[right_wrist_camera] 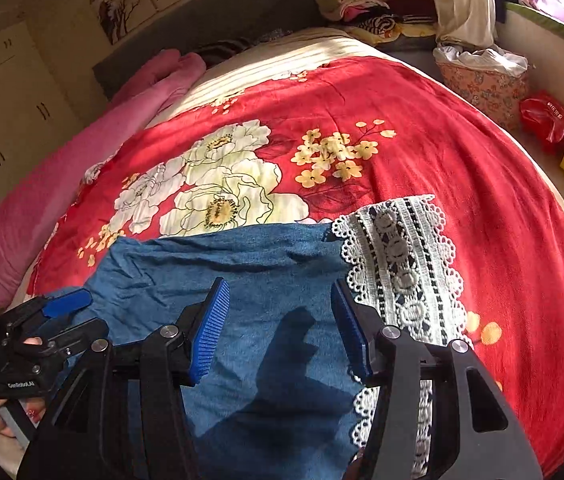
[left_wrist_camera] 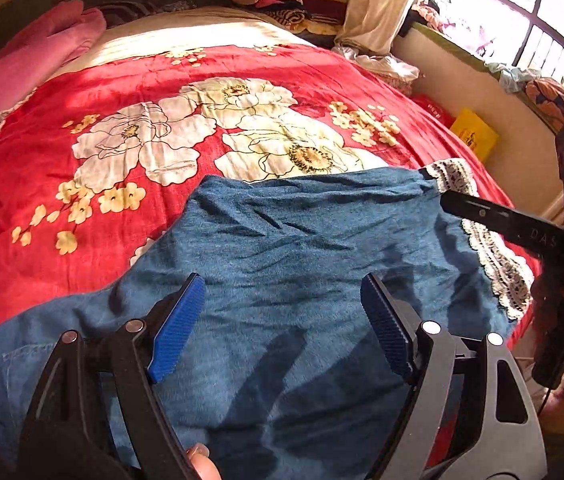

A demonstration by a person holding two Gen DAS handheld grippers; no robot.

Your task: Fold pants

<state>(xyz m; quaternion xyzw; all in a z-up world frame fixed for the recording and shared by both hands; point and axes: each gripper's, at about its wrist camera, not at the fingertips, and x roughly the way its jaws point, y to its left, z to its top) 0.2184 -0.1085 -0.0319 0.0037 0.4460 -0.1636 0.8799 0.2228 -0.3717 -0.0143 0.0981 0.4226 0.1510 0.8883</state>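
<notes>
**Both tongs open over the blue pants, lace hem off to my right**

Closest to me, my left gripper [left_wrist_camera: 282,320] hangs with its blue pads spread wide, nothing between them, right above the denim-blue pants [left_wrist_camera: 290,280]. My right gripper [right_wrist_camera: 279,328] is the same: pads apart, empty, poised over the cloth, with its right pad at the border where blue fabric meets the white lace trim [right_wrist_camera: 402,264].

The pants lie flat on the red floral blanket [left_wrist_camera: 81,92], directly beneath and ahead of both tongs. Their long axis looks to run across me, side to side: the lace-trimmed end lies to my right, and the blue cloth trails away lower left past my left gripper. They appear already doubled, though I can't be sure from here. The far edge of the cloth runs roughly straight, just short of the big white flowers.

My judgement: the next fold turns on that lace end. My right gripper is much the nearer to it; my left sits over the middle of the cloth, so it is better placed to pin or take the near edge.

Further off, a pink blanket [right_wrist_camera: 101,140] lies along the left of the bed, and stacked clothes [right_wrist_camera: 362,4] sit beyond the head, well away from the work.
</notes>
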